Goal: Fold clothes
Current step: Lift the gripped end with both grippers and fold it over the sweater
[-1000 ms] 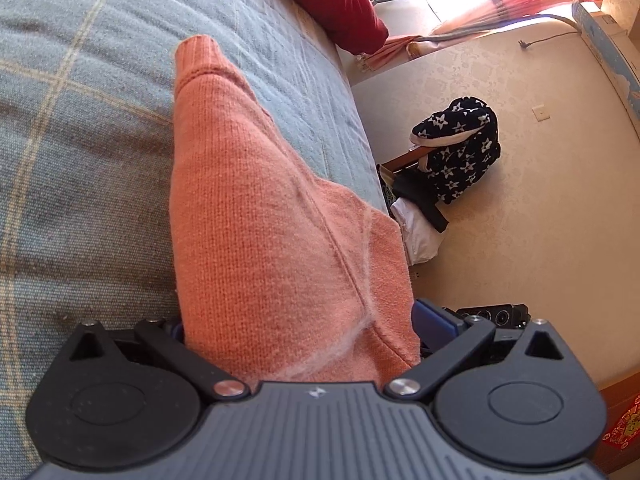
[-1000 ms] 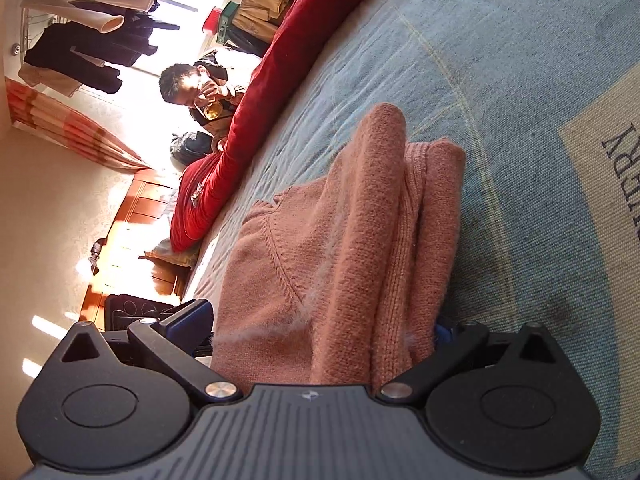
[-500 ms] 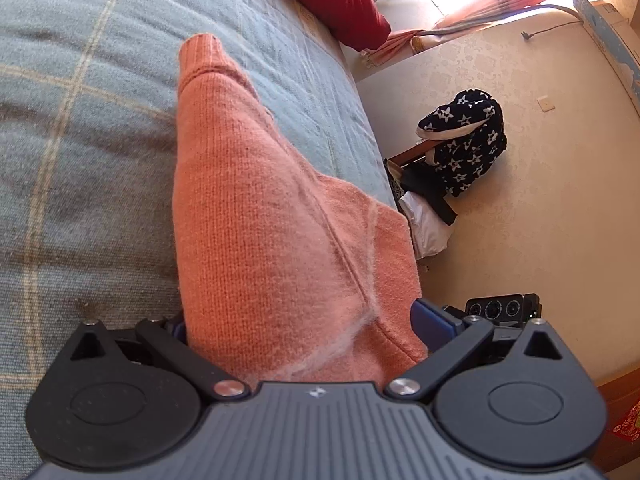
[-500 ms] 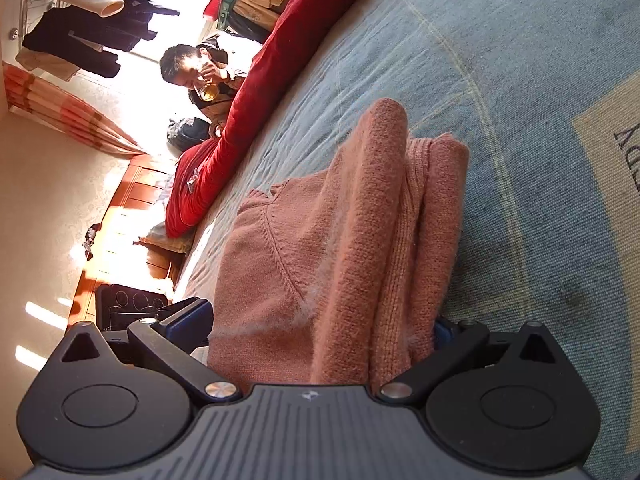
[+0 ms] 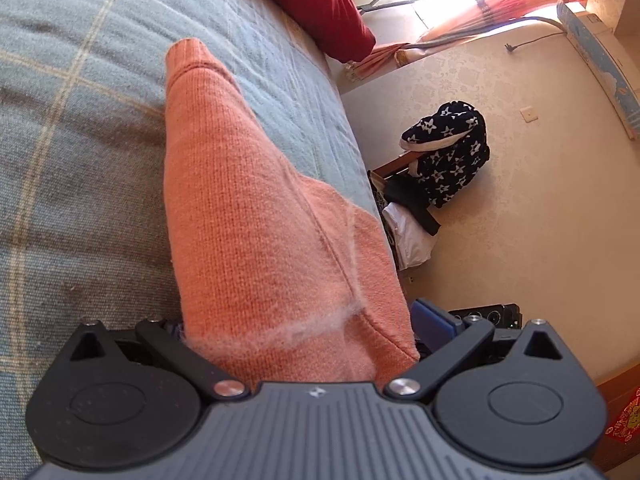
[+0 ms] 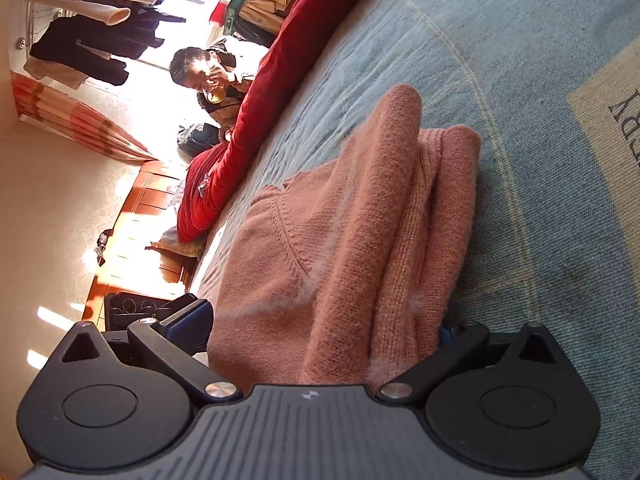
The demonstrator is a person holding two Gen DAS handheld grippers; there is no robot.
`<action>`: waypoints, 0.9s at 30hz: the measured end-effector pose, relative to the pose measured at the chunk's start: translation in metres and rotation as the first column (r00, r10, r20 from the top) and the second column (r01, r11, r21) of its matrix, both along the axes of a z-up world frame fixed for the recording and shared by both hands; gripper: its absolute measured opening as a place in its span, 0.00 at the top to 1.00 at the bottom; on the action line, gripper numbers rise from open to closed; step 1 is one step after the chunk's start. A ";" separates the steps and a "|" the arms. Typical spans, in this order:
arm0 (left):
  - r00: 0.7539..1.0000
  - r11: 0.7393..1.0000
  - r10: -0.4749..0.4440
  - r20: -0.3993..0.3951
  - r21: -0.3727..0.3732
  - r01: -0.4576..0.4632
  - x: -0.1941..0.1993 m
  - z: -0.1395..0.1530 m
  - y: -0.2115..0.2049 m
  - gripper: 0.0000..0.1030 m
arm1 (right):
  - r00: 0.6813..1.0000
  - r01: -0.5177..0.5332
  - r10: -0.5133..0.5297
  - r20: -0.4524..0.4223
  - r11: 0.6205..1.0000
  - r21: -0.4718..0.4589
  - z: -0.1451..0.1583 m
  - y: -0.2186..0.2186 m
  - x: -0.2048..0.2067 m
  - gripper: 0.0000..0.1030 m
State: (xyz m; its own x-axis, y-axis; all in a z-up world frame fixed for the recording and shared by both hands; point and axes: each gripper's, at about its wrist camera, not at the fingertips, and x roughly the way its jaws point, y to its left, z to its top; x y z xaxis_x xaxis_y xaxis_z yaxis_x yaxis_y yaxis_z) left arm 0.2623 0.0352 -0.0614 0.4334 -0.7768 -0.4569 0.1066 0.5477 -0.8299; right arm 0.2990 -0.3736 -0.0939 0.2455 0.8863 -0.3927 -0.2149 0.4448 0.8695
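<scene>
Sweater (image 5: 256,216) lies on the bed (image 5: 80,128), bunched lengthwise, near the bed's edge on the side where the room wall shows. Left gripper (image 5: 296,320): sweater runs straight into its mouth, cloth fills the gap between the blue pads, left pad hidden by knit, right pad visible just beside the cloth edge; judged clenched on the sweater, seam and fuzzy hem right at the mouth. The far cuff end of the sweater rests on the bed, pointing toward the red pillow (image 5: 320,4). Off the bed beyond the sweater: star-print garment (image 5: 448,156) on a chair by the wall. Right gripper (image 6: 324,320): same sweater (image 6: 340,248), here seen as several stacked folds, a thick roll on the side away from the red pillow (image 6: 280,92); cloth again fills the mouth, one blue pad clear of it on the pillow side, other pad mostly buried; judged grasping the sweater too. A person (image 6: 208,80) sits past the pillow, drinking, not involved. Step: mid-fold, both grippers holding one end of an already doubled sweater low over the bed. Next move likely calls for carrying the held end over toward the far end, keeping both grippers level so layers stay aligned, then letting go once flat. Risk: thick layers slipping from the fingers.
</scene>
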 end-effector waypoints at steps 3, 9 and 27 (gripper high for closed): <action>1.000 1.000 0.010 0.016 0.018 -0.010 -0.002 0.009 0.001 0.03 | 1.000 -0.010 0.009 0.022 1.000 0.005 0.012 0.002 -0.002 0.00; 0.998 0.999 0.035 0.045 0.014 -0.035 -0.010 0.021 0.013 0.03 | 0.996 -0.044 0.046 0.074 0.999 -0.032 0.029 0.018 -0.007 0.00; 0.985 0.990 0.140 0.101 -0.030 -0.138 -0.059 0.036 0.087 0.03 | 0.973 -0.151 0.165 0.160 0.984 -0.098 0.057 0.099 -0.021 0.00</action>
